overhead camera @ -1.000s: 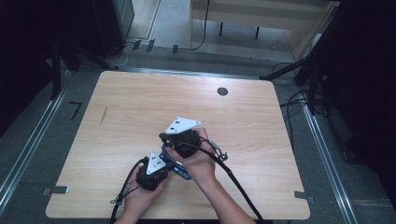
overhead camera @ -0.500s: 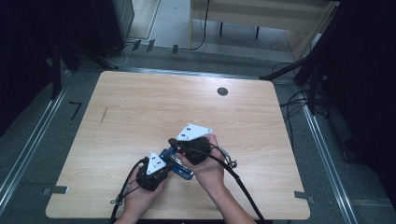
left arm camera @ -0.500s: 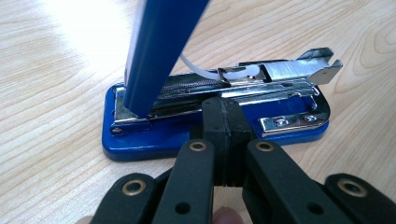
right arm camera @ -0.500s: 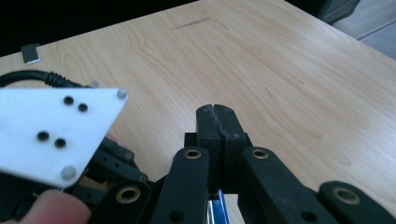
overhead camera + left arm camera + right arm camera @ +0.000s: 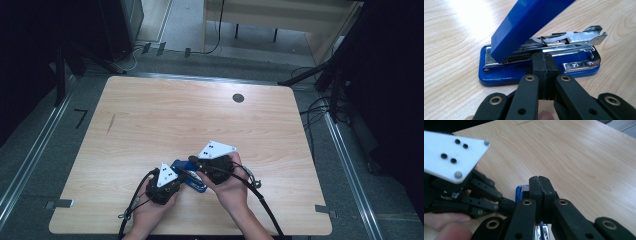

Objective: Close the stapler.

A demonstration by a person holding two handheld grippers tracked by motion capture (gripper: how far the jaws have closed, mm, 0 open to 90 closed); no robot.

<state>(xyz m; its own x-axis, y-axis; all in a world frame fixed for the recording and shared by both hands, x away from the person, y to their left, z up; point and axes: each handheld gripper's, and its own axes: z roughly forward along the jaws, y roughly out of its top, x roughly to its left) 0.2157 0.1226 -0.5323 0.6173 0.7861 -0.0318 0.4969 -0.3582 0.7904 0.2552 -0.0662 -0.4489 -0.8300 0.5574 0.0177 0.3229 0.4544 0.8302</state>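
Blue stapler (image 5: 189, 176) lying at near centre of wooden table (image 5: 150, 125), between the two hands. Left gripper (image 5: 543, 75): jaws fully closed, nothing between them, tips pressed against the stapler's side at the exposed magazine (image 5: 564, 47). Blue top cover (image 5: 529, 22) swung up, staple channel laid open. Right gripper (image 5: 540, 188): jaws likewise closed and empty, set at the lifted cover's end. Judged status: opening done; loading or clearing staples and closing the cover outstanding.
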